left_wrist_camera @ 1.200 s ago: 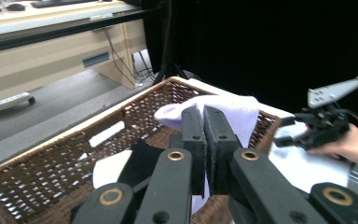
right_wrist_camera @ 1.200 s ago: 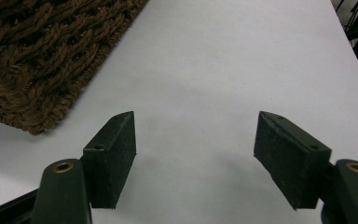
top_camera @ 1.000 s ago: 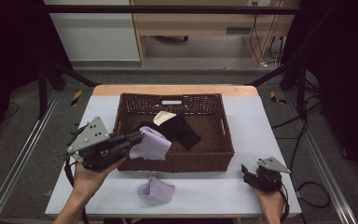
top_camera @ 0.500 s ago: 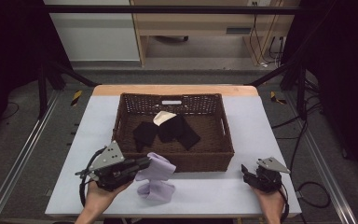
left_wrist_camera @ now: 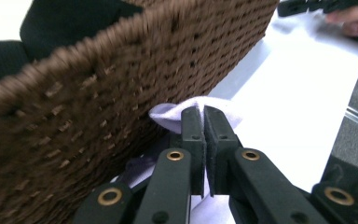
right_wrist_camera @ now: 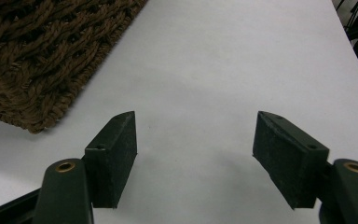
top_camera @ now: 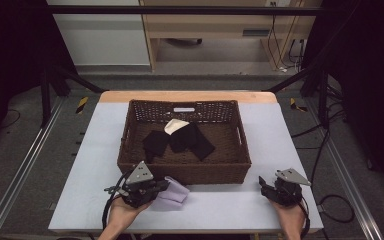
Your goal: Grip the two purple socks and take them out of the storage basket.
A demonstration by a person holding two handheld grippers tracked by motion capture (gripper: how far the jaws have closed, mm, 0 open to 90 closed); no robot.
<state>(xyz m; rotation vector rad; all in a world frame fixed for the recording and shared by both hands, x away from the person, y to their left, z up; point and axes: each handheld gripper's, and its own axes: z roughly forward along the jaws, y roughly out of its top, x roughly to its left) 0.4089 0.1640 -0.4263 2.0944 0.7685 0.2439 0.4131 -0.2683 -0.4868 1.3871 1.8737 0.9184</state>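
Observation:
A lavender cloth [top_camera: 174,194] lies on the white table [top_camera: 220,207] just in front of the brown wicker basket [top_camera: 185,172]. My left gripper [top_camera: 156,188] sits low at the table's front left, shut on a fold of that lavender cloth [left_wrist_camera: 168,116], right against the basket's front wall [left_wrist_camera: 98,88]. The left gripper [left_wrist_camera: 203,112] has its jaws pressed together. At the front right my right gripper [top_camera: 266,188] rests near the table, and the right gripper [right_wrist_camera: 196,140] stands open with nothing between its fingers. Its view takes in the basket's corner [right_wrist_camera: 37,56].
Inside the basket lie two black cloths [top_camera: 180,141] and a cream one [top_camera: 176,126]. The right hand and its gripper [left_wrist_camera: 321,7] appear far off in the left gripper view. Bare table [right_wrist_camera: 223,56] stretches beyond the right gripper. Dark floor and cables surround the table.
My left gripper has carried the lavender cloth from over the basket's front rim down to the table, onto the lavender cloth lying there. The right gripper has stayed put.

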